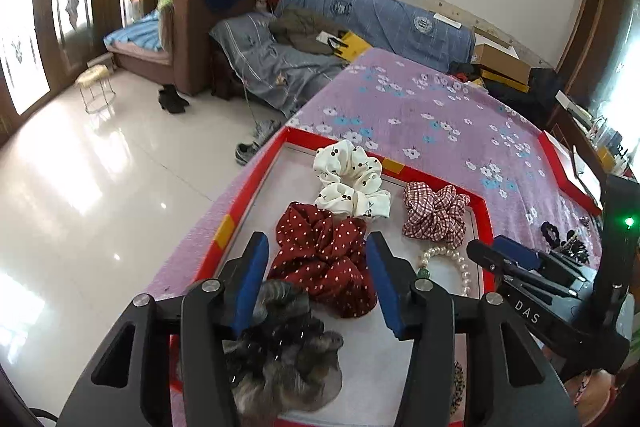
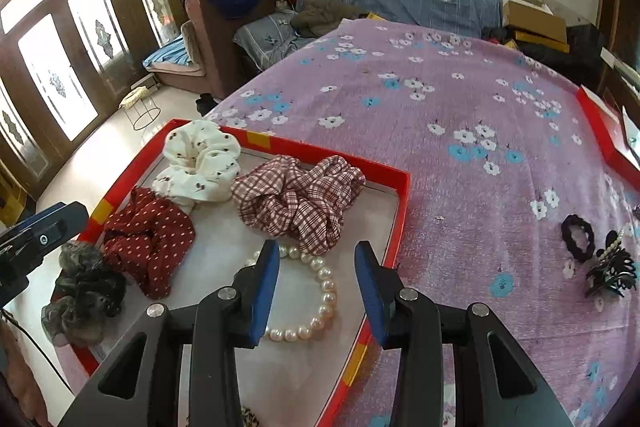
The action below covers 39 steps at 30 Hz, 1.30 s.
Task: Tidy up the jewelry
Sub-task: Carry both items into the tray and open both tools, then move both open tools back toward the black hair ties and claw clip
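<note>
A red-rimmed tray (image 1: 486, 223) (image 2: 402, 203) lies on the purple flowered cloth. In it are a white scrunchie (image 1: 350, 179) (image 2: 198, 163), a red dotted scrunchie (image 1: 324, 259) (image 2: 150, 235), a plaid scrunchie (image 1: 434, 213) (image 2: 300, 197), a grey-black scrunchie (image 1: 280, 347) (image 2: 82, 297) and a pearl bracelet (image 1: 456, 263) (image 2: 320, 299). My left gripper (image 1: 316, 247) is open and empty above the red dotted and grey scrunchies. My right gripper (image 2: 316, 255) is open and empty over the pearl bracelet; it also shows in the left wrist view (image 1: 516, 259).
A black hair tie (image 2: 578, 233) and a black hair claw with pearls (image 2: 610, 271) lie on the cloth to the right of the tray. A second red box (image 2: 604, 135) stands at the far right edge. A sofa with clothes is behind the table.
</note>
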### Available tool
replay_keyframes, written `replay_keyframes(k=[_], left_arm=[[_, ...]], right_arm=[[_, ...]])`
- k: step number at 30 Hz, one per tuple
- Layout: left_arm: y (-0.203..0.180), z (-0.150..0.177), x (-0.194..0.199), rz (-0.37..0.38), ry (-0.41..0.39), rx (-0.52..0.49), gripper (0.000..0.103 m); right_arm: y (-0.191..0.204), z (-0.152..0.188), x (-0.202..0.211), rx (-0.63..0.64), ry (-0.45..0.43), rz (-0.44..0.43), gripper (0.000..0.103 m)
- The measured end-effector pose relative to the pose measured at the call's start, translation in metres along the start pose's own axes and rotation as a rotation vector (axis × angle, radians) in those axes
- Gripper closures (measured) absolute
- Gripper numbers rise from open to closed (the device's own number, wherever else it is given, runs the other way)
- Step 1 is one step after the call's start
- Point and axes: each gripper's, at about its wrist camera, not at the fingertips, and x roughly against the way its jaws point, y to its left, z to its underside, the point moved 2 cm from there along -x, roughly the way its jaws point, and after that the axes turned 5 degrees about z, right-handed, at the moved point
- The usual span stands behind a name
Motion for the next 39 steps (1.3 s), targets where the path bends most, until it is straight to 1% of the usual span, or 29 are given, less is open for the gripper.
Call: replay_keyframes(k=[3,8,10,12,15,18,24,29,34,39], left_arm=[[-0.007,0.004,0.011,-0.034,-0.024,-0.025,0.048],[-0.025,0.014,0.023,-0.073,-0.032,-0.066,0.046],[-0.032,0.019,0.028,-0.089,-0.036,-0.081,0.045],[-0.041,0.024,0.032,-0.104,-0.04,-0.096,0.043],[-0.055,0.034,0.037,-0.12,-0.045,-0.126,0.041],[-0.066,0.041,0.036,-0.126,-0.03,-0.153,0.04],[-0.089,0.053,0.038,-0.11,-0.005,-0.191,0.04],[-0.108,0.059,0.049,-0.08,-0.01,-0.212,0.04],[-0.131,0.067,0.049,-0.016,0.005,-0.224,0.037],[-0.173,0.081,0.033,0.078,0.065,-0.293,0.037]], right_arm=[[0.0,0.003,0.01,0.014,-0.015,0.003,0.06],[-0.009,0.014,0.031,0.015,-0.038,0.015,0.06],[-0.017,0.019,0.041,0.01,-0.048,0.023,0.058],[-0.029,0.024,0.051,-0.001,-0.059,0.036,0.053],[-0.048,0.031,0.066,-0.025,-0.077,0.055,0.051],[-0.07,0.04,0.08,-0.052,-0.087,0.077,0.051],[-0.118,0.06,0.105,-0.119,-0.096,0.116,0.049],[-0.167,0.079,0.121,-0.182,-0.094,0.171,0.049],[-0.223,0.104,0.132,-0.271,-0.076,0.227,0.047],[-0.275,0.129,0.132,-0.384,-0.032,0.247,0.047]])
